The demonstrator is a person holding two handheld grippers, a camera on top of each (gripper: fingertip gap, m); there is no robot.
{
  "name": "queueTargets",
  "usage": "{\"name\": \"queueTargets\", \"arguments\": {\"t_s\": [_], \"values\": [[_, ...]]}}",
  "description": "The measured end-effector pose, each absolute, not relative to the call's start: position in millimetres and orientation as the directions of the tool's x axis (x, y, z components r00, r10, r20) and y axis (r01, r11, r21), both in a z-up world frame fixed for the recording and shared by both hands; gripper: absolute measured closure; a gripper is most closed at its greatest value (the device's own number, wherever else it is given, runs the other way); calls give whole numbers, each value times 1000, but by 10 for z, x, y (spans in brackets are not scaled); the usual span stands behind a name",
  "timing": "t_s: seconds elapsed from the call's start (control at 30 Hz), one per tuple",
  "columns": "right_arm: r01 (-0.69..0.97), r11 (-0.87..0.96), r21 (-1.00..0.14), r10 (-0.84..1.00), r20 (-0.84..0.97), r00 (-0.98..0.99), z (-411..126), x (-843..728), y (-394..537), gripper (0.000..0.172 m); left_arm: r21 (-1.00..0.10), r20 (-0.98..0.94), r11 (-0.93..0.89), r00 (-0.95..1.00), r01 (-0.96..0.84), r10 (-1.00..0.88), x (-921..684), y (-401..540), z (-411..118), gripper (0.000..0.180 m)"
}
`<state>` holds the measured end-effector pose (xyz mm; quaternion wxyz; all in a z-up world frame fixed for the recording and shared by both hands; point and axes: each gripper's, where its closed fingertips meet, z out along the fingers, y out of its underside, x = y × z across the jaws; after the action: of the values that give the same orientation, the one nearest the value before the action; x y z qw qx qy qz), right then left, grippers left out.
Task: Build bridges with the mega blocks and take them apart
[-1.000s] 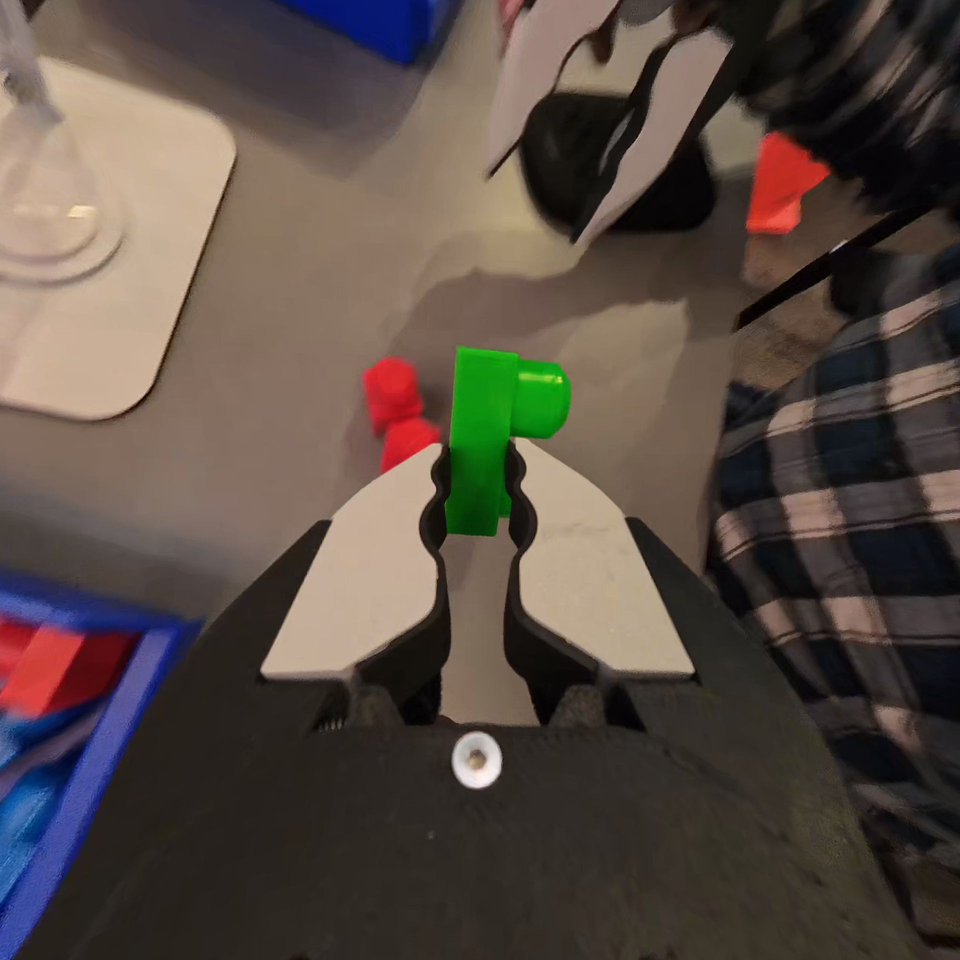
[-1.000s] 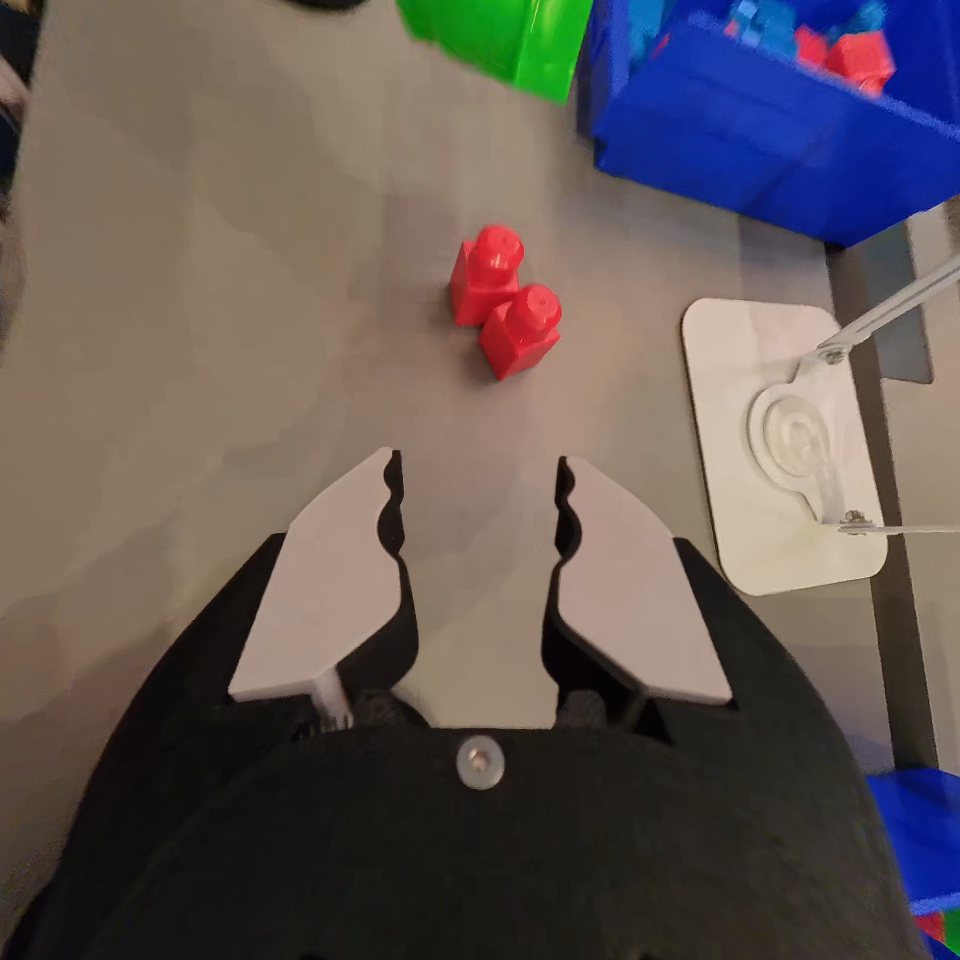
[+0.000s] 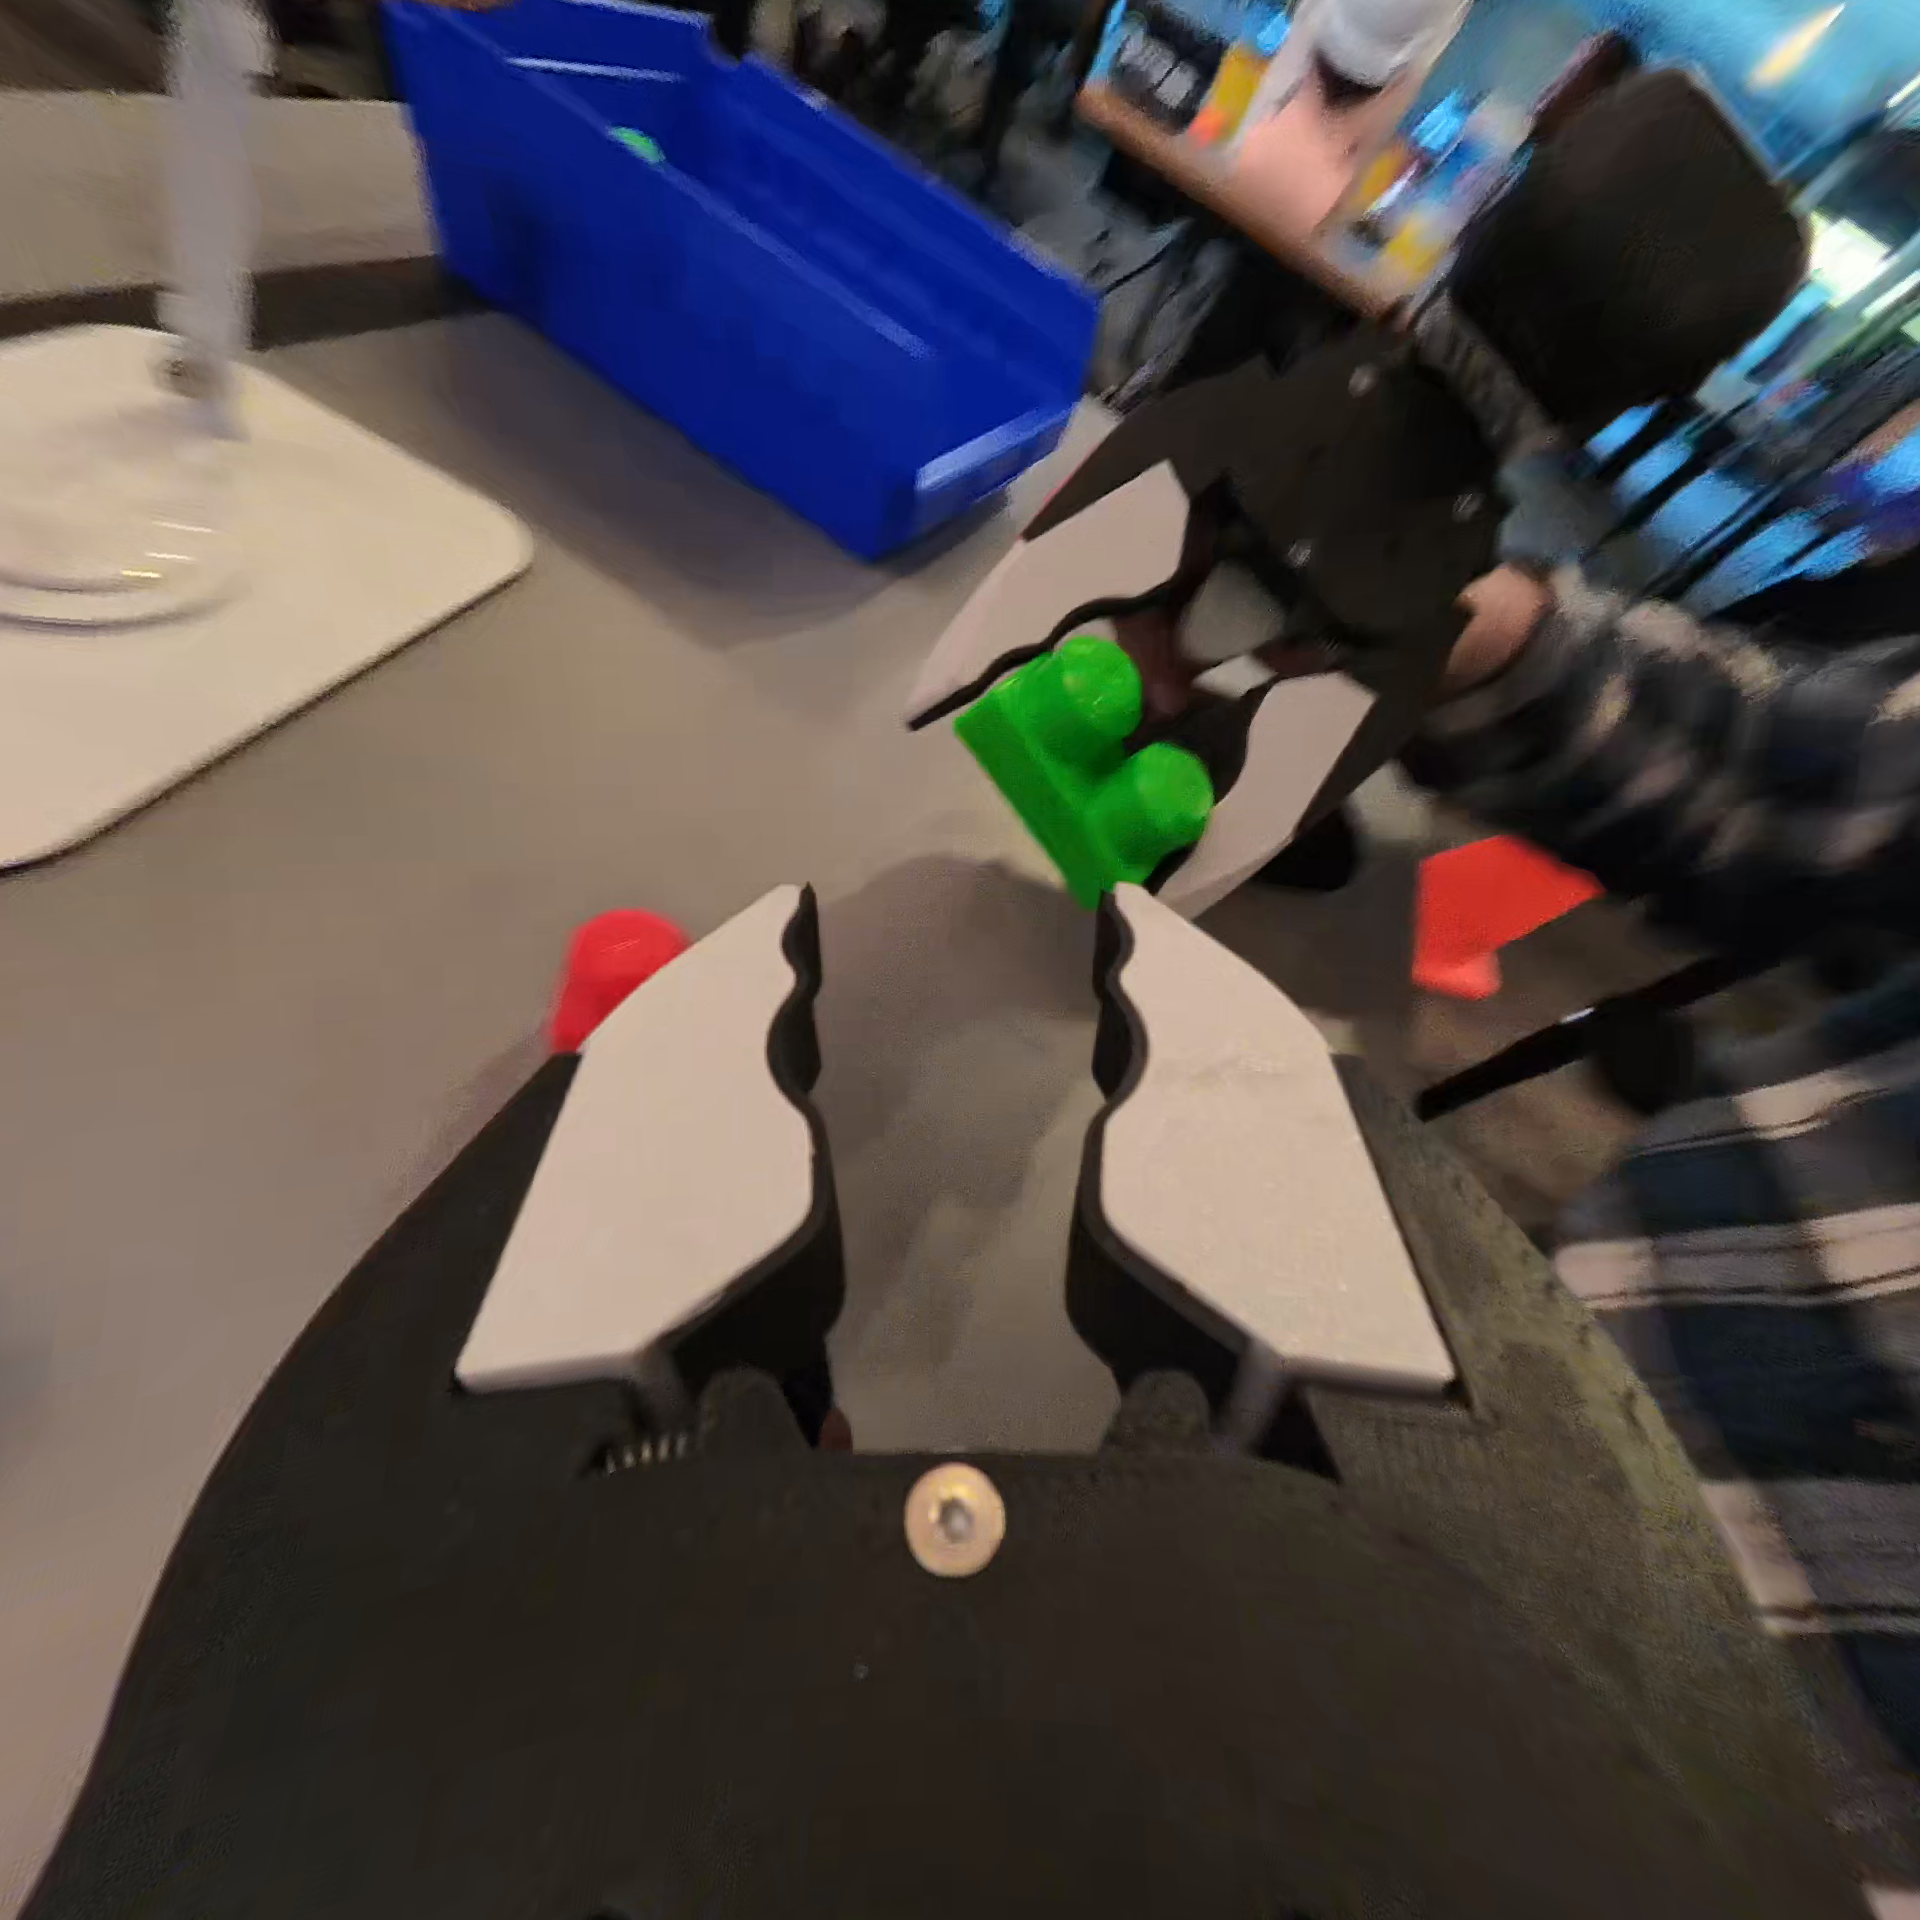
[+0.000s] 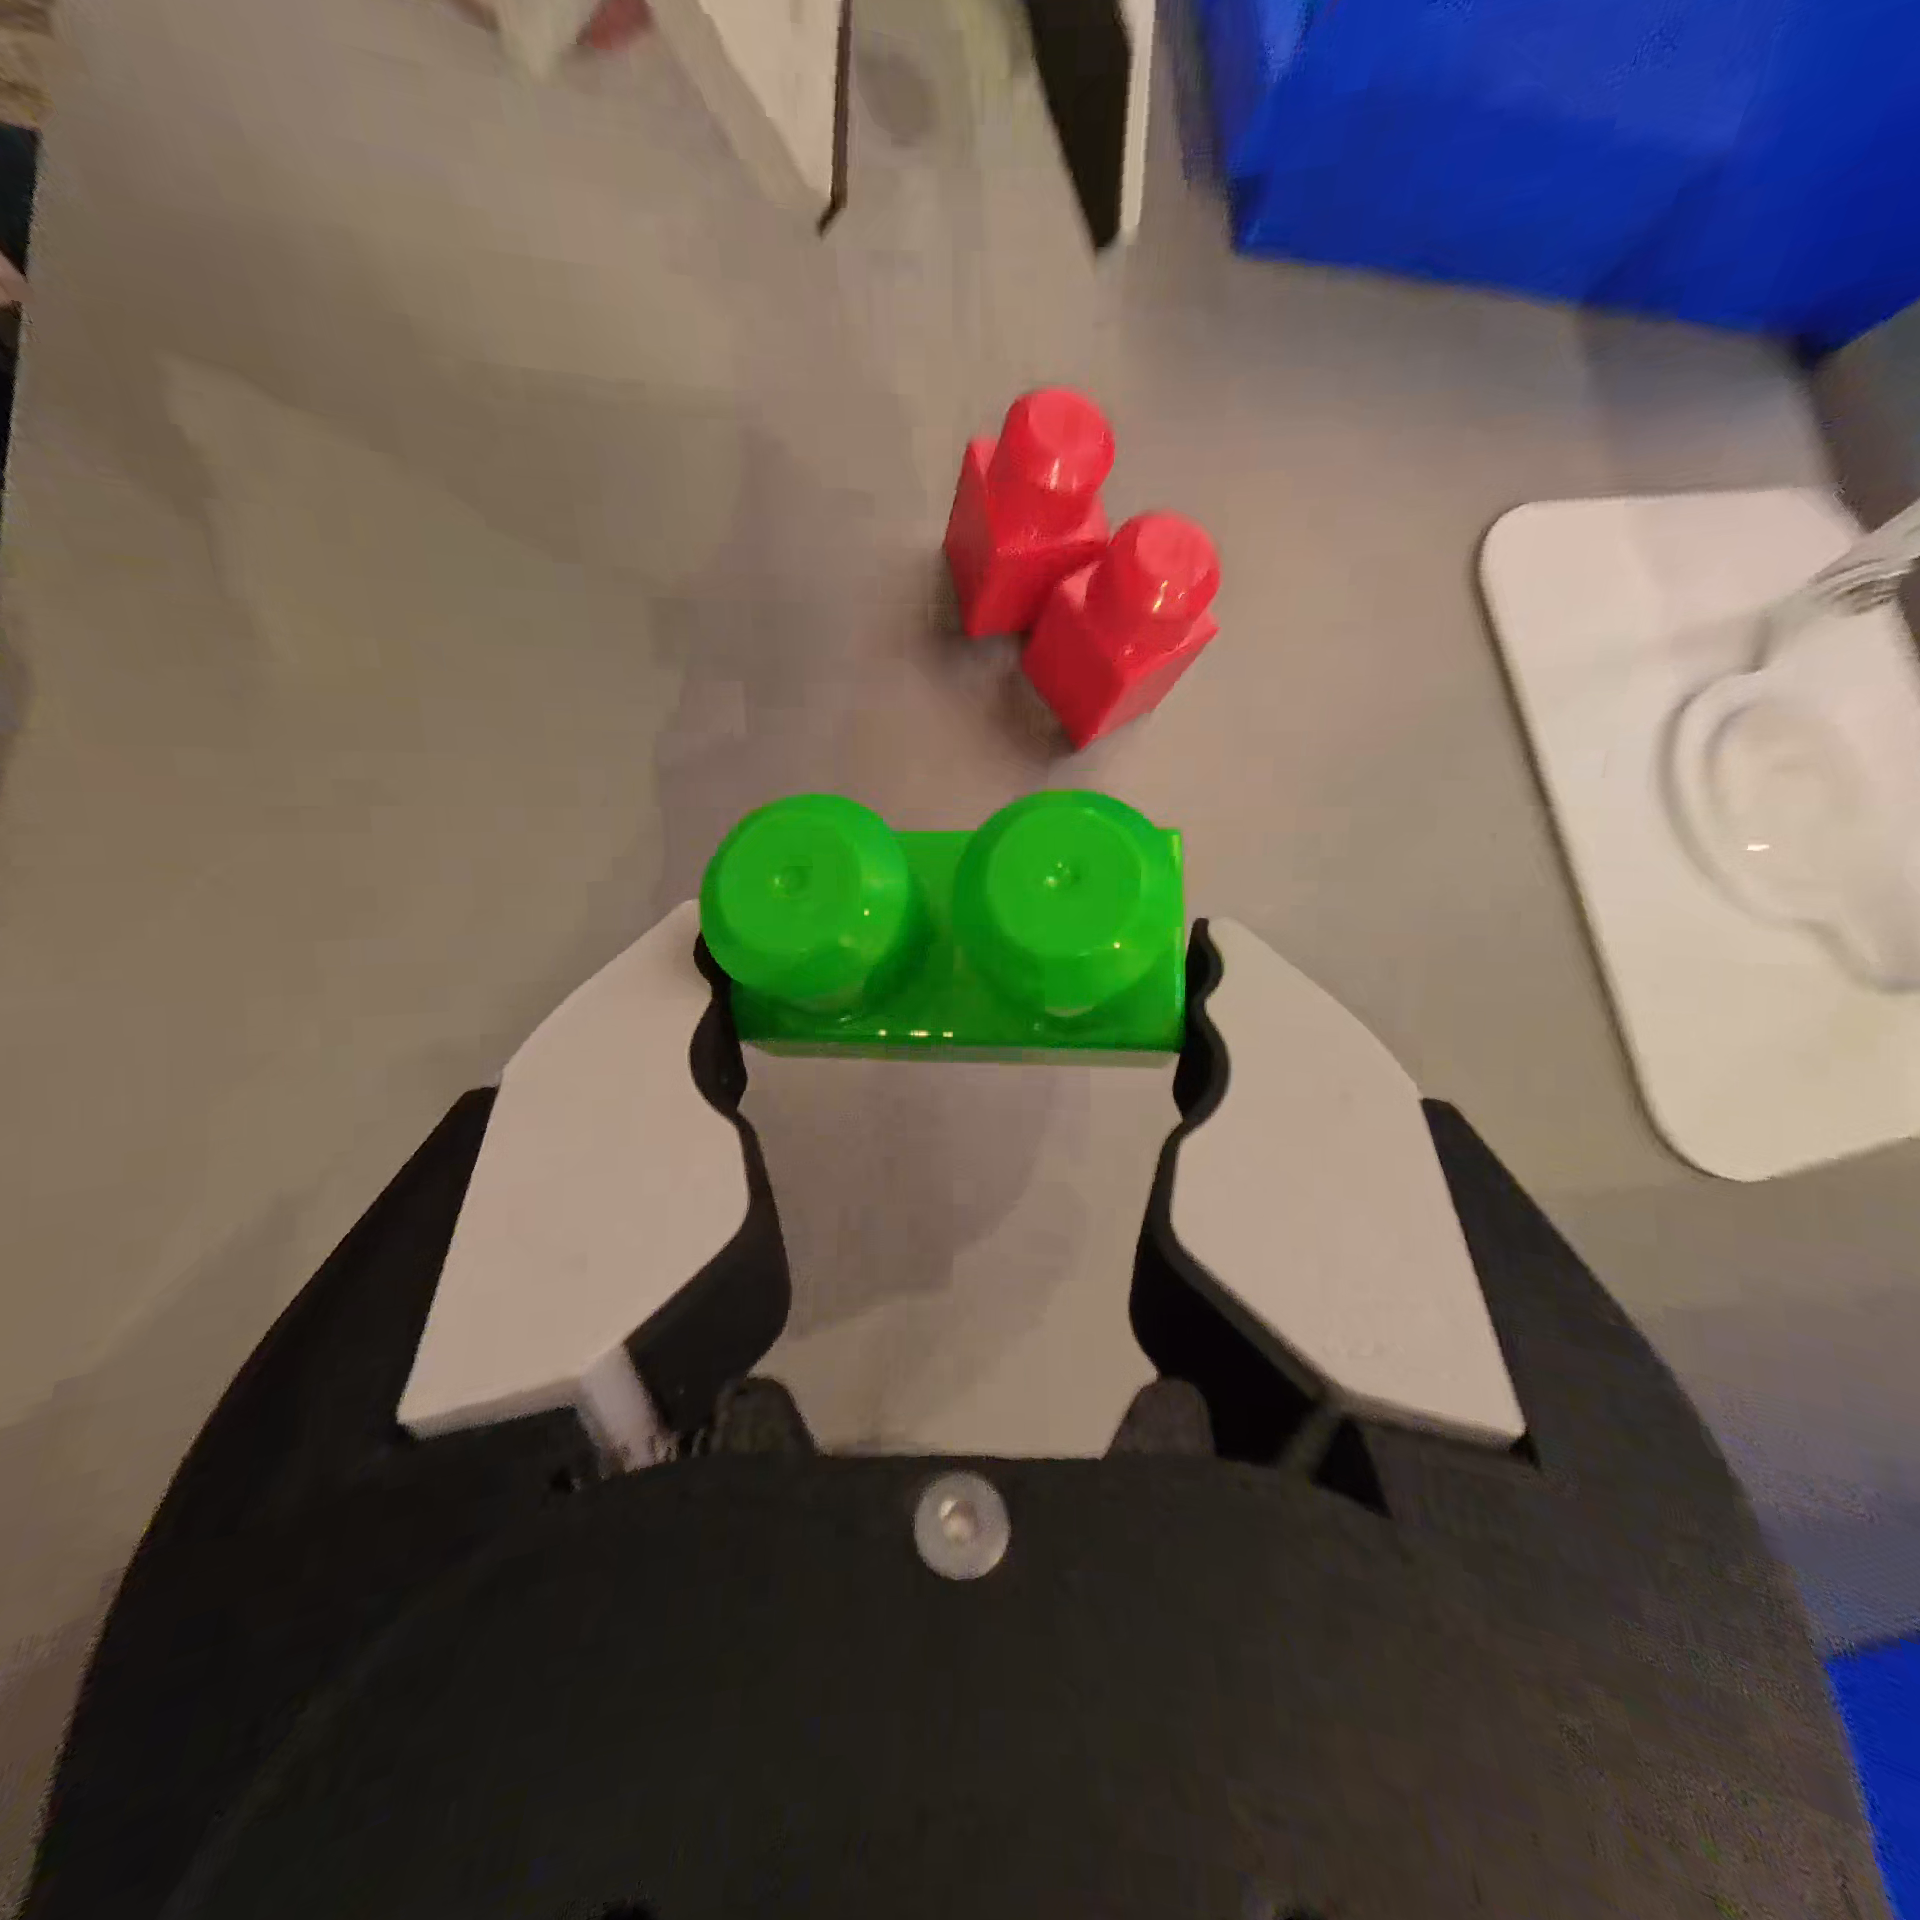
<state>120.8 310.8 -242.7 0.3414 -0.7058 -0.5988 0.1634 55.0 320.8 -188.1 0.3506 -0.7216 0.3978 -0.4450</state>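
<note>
Now right gripper clamps one green block; left gripper gapes; two red blocks.

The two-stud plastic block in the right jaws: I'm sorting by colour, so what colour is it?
Bright green, clearest in the right wrist view.

A white pad lies on the grey table.

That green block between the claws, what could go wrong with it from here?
The right gripper pinches the green block only at its fingertips, by the ends, so it might slip or twist loose. The two red blocks stand touching, at an angle; pressing the green one on could shove them apart or tip them.
</note>
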Motion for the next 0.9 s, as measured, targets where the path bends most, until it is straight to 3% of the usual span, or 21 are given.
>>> {"name": "queueTargets", "arguments": {"t_s": [0.1, 0.37, 0.7, 0.9], "values": [[761, -115, -639, 984, 32, 176, -2663, 1150, 3030, 88, -845, 149, -319, 384, -429, -911, 244, 3373, -2125, 127], [860, -81, -504, 993, 28, 111, -3108, 1115, 3073, 89, -767, 70, -307, 403, -563, -913, 41, 3499, -2540, 128], [869, -70, -490, 993, 53, 109, -3097, 1215, 3089, 73, -720, 56, -301, 381, -625, -923, 125, 3593, -2827, 126], [791, -119, -601, 989, -2, 146, -2783, 1066, 3205, 78, -707, 48, -319, 407, -631, -912, 165, 3641, -2907, 133]]}}
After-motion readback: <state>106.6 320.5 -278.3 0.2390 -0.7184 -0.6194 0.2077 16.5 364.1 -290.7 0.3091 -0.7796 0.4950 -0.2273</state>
